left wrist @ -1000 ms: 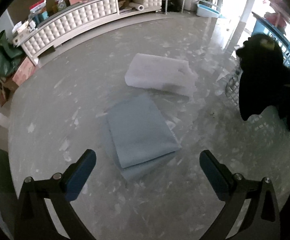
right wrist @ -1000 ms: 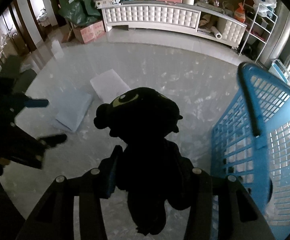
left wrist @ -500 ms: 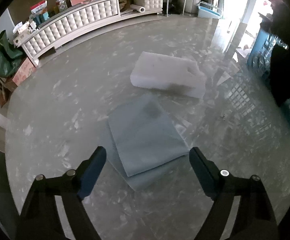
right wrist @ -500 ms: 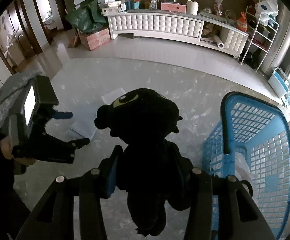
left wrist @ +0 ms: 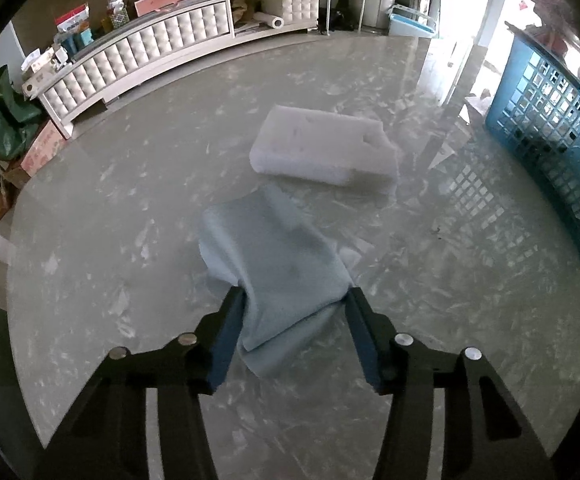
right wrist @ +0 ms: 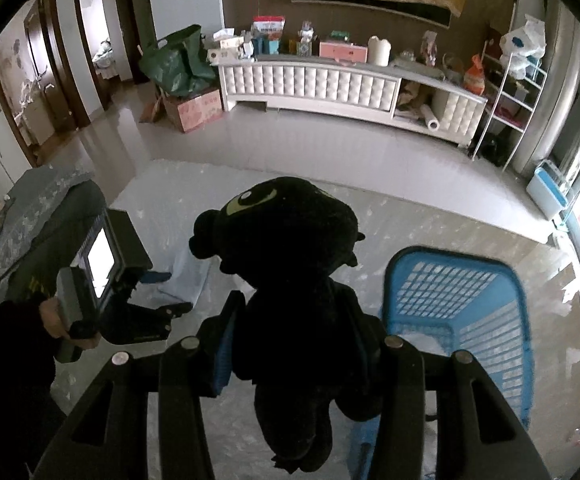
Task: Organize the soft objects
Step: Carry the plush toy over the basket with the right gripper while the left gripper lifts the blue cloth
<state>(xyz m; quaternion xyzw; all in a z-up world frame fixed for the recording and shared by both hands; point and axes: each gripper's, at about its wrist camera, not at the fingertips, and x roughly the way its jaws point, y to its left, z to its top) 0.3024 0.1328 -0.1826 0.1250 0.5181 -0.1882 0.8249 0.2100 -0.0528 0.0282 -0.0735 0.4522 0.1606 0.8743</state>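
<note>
Here the black plush toy (right wrist: pixel 286 280) hangs clamped at its middle between the fingers of the right gripper (right wrist: pixel 296 344), head up and legs dangling, so the soft body droops free of the bench and can be lowered straight down. In the right wrist view the blue basket (right wrist: pixel 518 304) sits at about four o'clock from the toy, just beside it, its open mouth facing up; that is probably why the toy is carried high, to clear the rim before it goes in (something pale already lies in the bottom).

The blue folded cloth (left wrist: pixel 274 256) lies on the marbled bench (left wrist: pixel 430 320), its near edge bunched up between the fingers of the left gripper (left wrist: pixel 294 320). Those fingers have just been closing with the cloth between them, and the pads now press on the gathered fold from both sides; pinching an edge instead of the flat face gives thin fabric something to be gripped by. From the cloth, the white foam block (left wrist: pixel 322 152) rests at about one o'clock, close but apart from it, untouched. In the left wrist view the basket stands at about three o'clock, well apart from the cloth, so the cloth looks to be the next item for it.
</note>
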